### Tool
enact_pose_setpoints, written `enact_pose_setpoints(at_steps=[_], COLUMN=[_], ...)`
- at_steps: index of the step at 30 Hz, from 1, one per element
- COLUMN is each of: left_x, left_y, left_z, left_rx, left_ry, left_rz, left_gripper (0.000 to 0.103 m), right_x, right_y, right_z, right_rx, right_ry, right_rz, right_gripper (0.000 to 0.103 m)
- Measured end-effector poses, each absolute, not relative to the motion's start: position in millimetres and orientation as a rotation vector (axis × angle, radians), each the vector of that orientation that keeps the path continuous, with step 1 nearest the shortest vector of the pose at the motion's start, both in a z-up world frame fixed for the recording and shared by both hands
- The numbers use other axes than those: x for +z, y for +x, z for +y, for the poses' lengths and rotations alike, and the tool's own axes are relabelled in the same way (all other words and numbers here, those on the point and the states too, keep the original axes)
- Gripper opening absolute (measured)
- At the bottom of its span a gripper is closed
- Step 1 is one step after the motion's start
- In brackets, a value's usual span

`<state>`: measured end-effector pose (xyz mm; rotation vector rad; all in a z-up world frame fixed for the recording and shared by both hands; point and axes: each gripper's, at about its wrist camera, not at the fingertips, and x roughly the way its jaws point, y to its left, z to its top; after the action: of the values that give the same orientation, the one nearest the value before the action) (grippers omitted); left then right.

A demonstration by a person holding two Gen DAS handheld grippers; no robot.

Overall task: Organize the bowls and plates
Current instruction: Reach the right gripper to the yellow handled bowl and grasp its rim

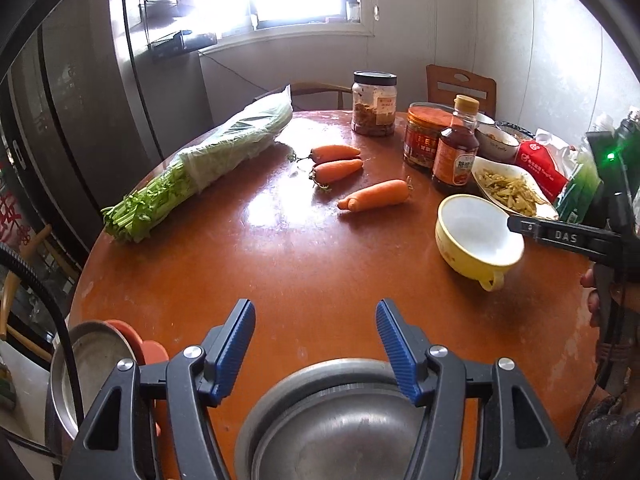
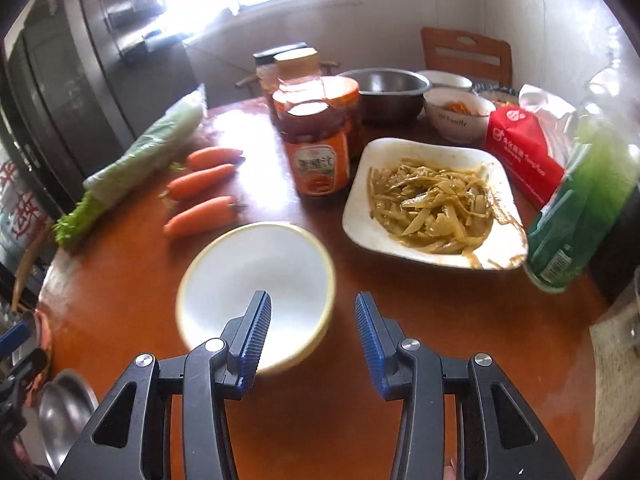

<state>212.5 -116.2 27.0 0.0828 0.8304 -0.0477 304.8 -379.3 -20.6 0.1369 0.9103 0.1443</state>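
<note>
On the round table point(image 1: 280, 264), going from the left edge: a steel plate point(image 1: 94, 364) sits at the near left rim with something orange tucked behind it. Beyond it lies a bagged bunch of greens point(image 1: 208, 160), then three carrots point(image 1: 336, 170) near the middle.

The left gripper point(image 1: 315, 312) hangs over the near edge with its jaws apart and nothing between them. A steel bowl point(image 1: 332, 416) lies directly below and just behind its fingertips, partly hidden by the right finger.

Further right, a yellow bowl point(image 2: 256, 296) with a white inside stands on the table in front of the right gripper point(image 2: 313, 308). Its jaws are parted around the bowl's near right rim: the left pad is over the white inside, the right pad outside the rim. Whether either pad touches the rim I cannot tell; the bowl is blurred. In the left wrist view one dark finger reaches over the bowl's rim from the right.

Behind the bowl stand jars and a sauce bottle point(image 2: 316, 148). To the right is a white dish point(image 2: 432, 204) of shredded food, then a red packet point(image 2: 524, 160) and a green bottle point(image 2: 580, 216).
</note>
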Motion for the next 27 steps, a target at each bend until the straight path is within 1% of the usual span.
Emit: enact_pose_setpoints(at_steps=[5, 6, 8, 16, 24, 27], left_x=[31.7, 32.3, 32.2, 19.4, 13.1, 10.9], left_y=[234.7, 239.4, 249.4, 281.7, 286.7, 286.2], left_z=[-122.8, -124.9, -129.2, -156.0, -165.3, -162.8], left_rx=[-0.072, -0.072, -0.084, -0.131, -0.170, -0.167], left_ry=[0.101, 0.111, 0.119, 0.178, 0.183, 0.181], left_rz=[0.847, 0.849, 0.862, 0.924, 0.942, 0.950], left_gripper=[0.063, 0.063, 0.063, 0.063, 0.063, 0.063], right_x=[-33.1, -35.2, -37.9, -41.2, -45.2, -48.5], right_y=[323.2, 326.0, 330.7, 334.7, 324.3, 316.6], right_z=[-375.8, -374.4, -369.2, -345.2, -318.9, -306.1], right_rx=[0.161, 0.164, 0.171, 0.228, 0.298, 0.330], right_ry=[0.127, 0.125, 0.109, 0.051, -0.060, -0.116], right_rz=[0.937, 0.946, 0.956, 0.959, 0.950, 0.955], right_gripper=[0.045, 0.044, 0.039, 0.036, 0.034, 0.030])
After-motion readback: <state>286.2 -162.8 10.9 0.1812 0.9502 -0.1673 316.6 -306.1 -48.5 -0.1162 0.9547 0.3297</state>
